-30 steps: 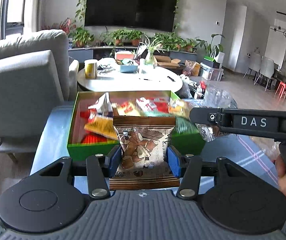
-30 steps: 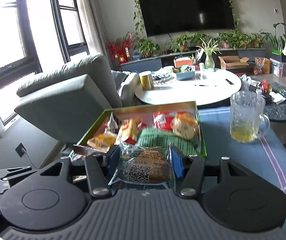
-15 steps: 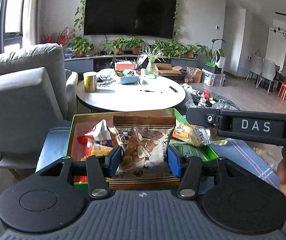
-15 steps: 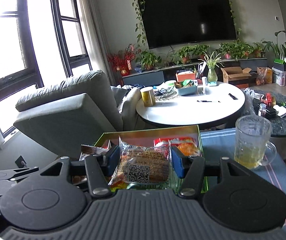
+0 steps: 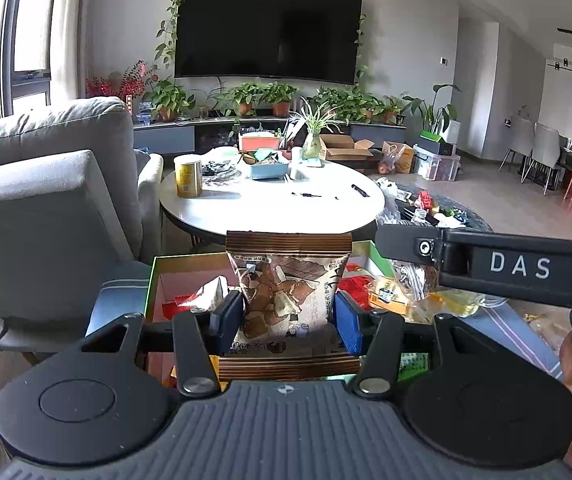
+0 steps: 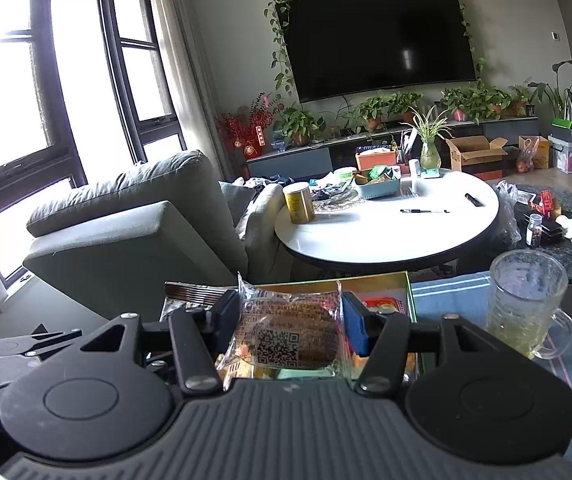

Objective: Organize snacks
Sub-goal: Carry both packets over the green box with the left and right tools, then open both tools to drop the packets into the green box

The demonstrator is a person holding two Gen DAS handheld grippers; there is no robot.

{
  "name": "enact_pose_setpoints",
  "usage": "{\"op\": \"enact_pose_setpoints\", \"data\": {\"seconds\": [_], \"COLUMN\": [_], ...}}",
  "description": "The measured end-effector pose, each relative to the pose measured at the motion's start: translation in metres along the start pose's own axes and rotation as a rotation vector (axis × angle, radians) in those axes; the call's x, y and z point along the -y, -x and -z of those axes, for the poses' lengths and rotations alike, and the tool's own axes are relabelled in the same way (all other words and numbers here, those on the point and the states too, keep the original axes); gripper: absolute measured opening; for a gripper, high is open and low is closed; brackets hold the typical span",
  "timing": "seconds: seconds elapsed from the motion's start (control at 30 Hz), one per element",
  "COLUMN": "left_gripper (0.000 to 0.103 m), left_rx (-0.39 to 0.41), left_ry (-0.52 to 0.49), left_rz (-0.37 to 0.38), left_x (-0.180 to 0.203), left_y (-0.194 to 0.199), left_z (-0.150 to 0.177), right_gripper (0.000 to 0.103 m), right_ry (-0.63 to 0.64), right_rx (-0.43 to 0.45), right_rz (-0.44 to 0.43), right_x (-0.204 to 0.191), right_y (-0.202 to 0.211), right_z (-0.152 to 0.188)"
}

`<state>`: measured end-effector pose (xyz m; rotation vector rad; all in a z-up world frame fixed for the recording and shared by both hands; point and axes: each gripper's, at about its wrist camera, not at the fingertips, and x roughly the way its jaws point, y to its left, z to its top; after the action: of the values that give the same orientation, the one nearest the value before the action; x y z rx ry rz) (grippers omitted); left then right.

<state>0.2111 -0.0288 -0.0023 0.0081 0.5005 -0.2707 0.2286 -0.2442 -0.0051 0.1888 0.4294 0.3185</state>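
In the left wrist view, the grey fabric armchair point(image 5: 45, 208) fills the left of the frame, and the round white glossy table point(image 5: 273, 204) sits at centre below the black wall-mounted television point(image 5: 267, 26). At lower centre, the left gripper point(image 5: 288, 316) has its blue pads pressed against the sides of a crinkly brown-striped snack packet with a clear window point(image 5: 288, 292) — held upright above the shallow green-rimmed cardboard box of mixed wrappers point(image 5: 153, 280), which rests on a blue striped cloth point(image 5: 119, 300).

In the right wrist view, the right gripper point(image 6: 290, 328) is clamped on a clear plastic-wrapped round brown pastry with a QR code point(image 6: 286, 334) at lower centre, above the same box — a ribbed glass mug point(image 6: 526, 304) stands at right.
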Motion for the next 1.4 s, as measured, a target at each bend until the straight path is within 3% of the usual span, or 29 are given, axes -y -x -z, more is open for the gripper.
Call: {"op": "enact_pose_setpoints", "data": {"seconds": [0.8,0.87,0.97,1.4], "left_gripper": [0.048,0.050,0.062,0.065], "left_rx": [-0.052,-0.058,-0.049,-0.019], "left_ry": [0.036,0.043,0.037,0.030], "left_rz": [-0.038,-0.050,-0.069,-0.074], "left_x": [-0.015,-0.016,-0.015,-0.011], "left_y": [-0.039,-0.042,-0.040,-0.016], "left_z": [-0.001,-0.001,0.000,-0.003], "right_gripper": [0.079,0.080,0.080,0.080], "right_ry": [-0.007,-0.010,-0.025,-0.051], "right_rx": [-0.078,-0.097,-0.094,-0.049], "right_rz": [0.044,0.049,0.049,0.035], "right_x": [0.007,0.008,0.010,0.007], "right_y": [-0.045,-0.049,-0.048,-0.024], "right_z": [0.004,0.005,0.007,-0.001]}}
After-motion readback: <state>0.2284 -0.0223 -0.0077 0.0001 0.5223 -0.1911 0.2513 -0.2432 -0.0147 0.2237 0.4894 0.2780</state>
